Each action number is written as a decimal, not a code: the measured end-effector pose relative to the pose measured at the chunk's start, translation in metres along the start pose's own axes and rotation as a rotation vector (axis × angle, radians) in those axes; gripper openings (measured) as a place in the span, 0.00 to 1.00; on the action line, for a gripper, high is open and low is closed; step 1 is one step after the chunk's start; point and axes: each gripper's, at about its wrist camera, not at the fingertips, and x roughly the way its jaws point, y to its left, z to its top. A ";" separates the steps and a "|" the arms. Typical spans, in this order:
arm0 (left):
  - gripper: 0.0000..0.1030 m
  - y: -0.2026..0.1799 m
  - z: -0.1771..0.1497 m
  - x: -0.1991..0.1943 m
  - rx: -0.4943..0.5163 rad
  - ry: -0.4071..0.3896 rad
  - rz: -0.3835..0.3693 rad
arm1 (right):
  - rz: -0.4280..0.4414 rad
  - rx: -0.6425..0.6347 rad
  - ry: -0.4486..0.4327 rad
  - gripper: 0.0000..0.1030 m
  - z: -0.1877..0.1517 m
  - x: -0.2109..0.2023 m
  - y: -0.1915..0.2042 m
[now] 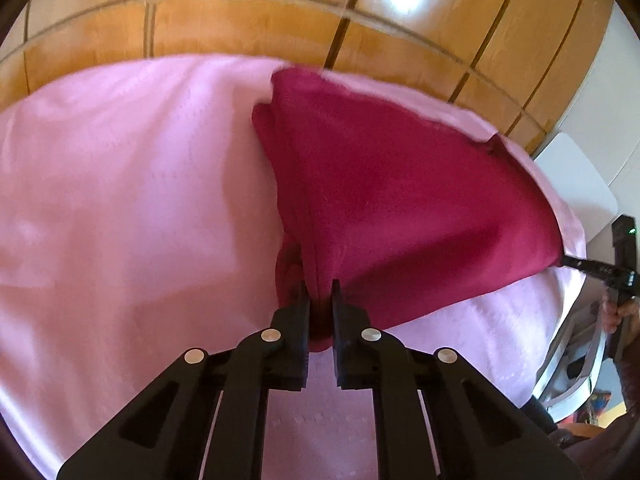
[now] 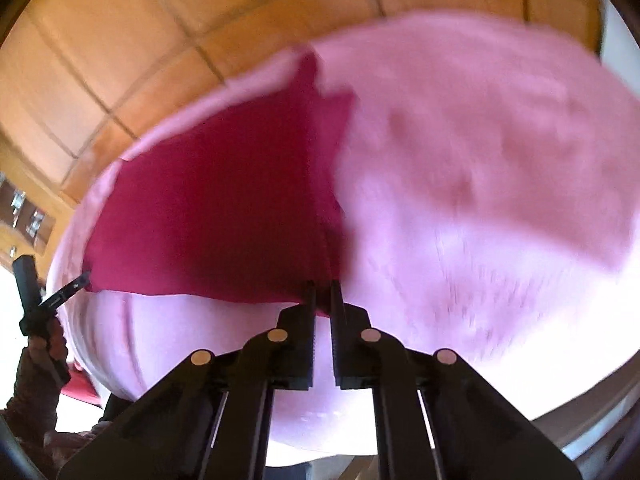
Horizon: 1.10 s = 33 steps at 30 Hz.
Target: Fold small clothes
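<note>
A dark red garment is held up over a pink sheet, stretched between both grippers. My left gripper is shut on one near corner of it. My right gripper is shut on the other near corner of the garment. In the left wrist view the right gripper shows at the far right, pinching the cloth's corner. In the right wrist view the left gripper shows at the far left on the other corner. The far end of the garment trails on the sheet. The right wrist view is blurred.
A wooden panelled wardrobe stands behind the pink-covered surface. A white chair or board is at the right edge. A hand holds the left gripper's handle at the lower left.
</note>
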 end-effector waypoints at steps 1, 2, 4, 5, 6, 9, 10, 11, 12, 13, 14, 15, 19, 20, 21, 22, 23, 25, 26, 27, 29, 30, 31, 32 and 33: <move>0.08 0.000 -0.001 0.001 -0.001 -0.003 0.006 | 0.008 0.017 0.009 0.05 -0.004 0.008 -0.003; 0.08 0.000 -0.001 -0.001 -0.011 -0.007 0.005 | 0.016 0.028 -0.002 0.05 -0.002 0.009 -0.004; 0.09 0.003 0.001 -0.007 -0.036 -0.012 -0.010 | 0.035 0.044 -0.010 0.08 -0.002 0.003 -0.006; 0.09 0.004 0.001 -0.009 -0.042 -0.015 -0.016 | 0.026 0.033 -0.009 0.15 -0.001 0.001 -0.006; 0.09 0.004 0.001 -0.009 -0.044 -0.012 -0.022 | 0.012 0.019 -0.006 0.19 0.000 0.000 -0.003; 0.09 0.006 0.002 -0.011 -0.064 -0.014 -0.029 | -0.015 0.019 -0.056 0.55 0.009 -0.015 -0.001; 0.14 0.007 0.002 -0.013 -0.073 -0.017 -0.035 | -0.027 0.017 -0.085 0.56 0.013 -0.020 0.000; 0.23 0.006 0.001 -0.014 -0.084 -0.019 -0.044 | -0.032 0.010 -0.109 0.56 0.019 -0.023 0.003; 0.25 0.007 0.000 -0.015 -0.098 -0.022 -0.053 | -0.032 0.004 -0.125 0.56 0.024 -0.024 0.005; 0.25 0.008 0.001 -0.017 -0.112 -0.027 -0.064 | -0.033 0.002 -0.140 0.56 0.033 -0.022 0.010; 0.25 0.006 0.001 -0.018 -0.117 -0.031 -0.070 | -0.040 -0.001 -0.150 0.56 0.041 -0.018 0.014; 0.25 0.006 0.002 -0.019 -0.120 -0.036 -0.070 | -0.052 -0.011 -0.158 0.56 0.049 -0.014 0.017; 0.25 0.005 0.005 -0.019 -0.122 -0.057 -0.045 | -0.122 -0.023 -0.152 0.30 0.083 0.023 0.038; 0.25 0.004 0.005 -0.016 -0.118 -0.051 -0.042 | -0.145 -0.030 -0.137 0.07 0.088 0.031 0.039; 0.26 0.003 0.005 -0.014 -0.110 -0.041 -0.031 | -0.173 -0.038 -0.119 0.07 0.091 0.040 0.039; 0.25 0.002 0.003 -0.009 -0.093 -0.023 0.018 | -0.200 -0.041 -0.117 0.07 0.093 0.046 0.038; 0.25 0.002 0.001 -0.005 -0.083 -0.015 0.044 | -0.226 -0.040 -0.119 0.07 0.093 0.049 0.035; 0.25 0.005 -0.001 -0.003 -0.101 -0.007 0.045 | -0.242 -0.020 -0.108 0.07 0.088 0.059 0.026; 0.26 0.006 0.000 -0.005 -0.116 -0.006 0.036 | -0.236 -0.002 -0.110 0.07 0.085 0.061 0.021; 0.26 0.008 0.002 -0.008 -0.131 -0.009 0.023 | -0.219 0.017 -0.118 0.07 0.084 0.061 0.018; 0.26 0.009 0.009 -0.022 -0.141 -0.050 -0.015 | -0.169 0.047 -0.128 0.14 0.085 0.056 0.015; 0.28 0.009 0.014 -0.027 -0.137 -0.068 -0.033 | -0.162 0.056 -0.127 0.20 0.086 0.053 0.013; 0.30 0.010 0.023 -0.032 -0.138 -0.091 -0.045 | -0.166 0.061 -0.128 0.35 0.088 0.048 0.012; 0.34 0.011 0.030 -0.033 -0.143 -0.106 -0.043 | -0.168 0.063 -0.134 0.46 0.090 0.044 0.011; 0.34 0.013 0.038 -0.033 -0.146 -0.117 -0.041 | -0.163 0.067 -0.146 0.47 0.092 0.040 0.014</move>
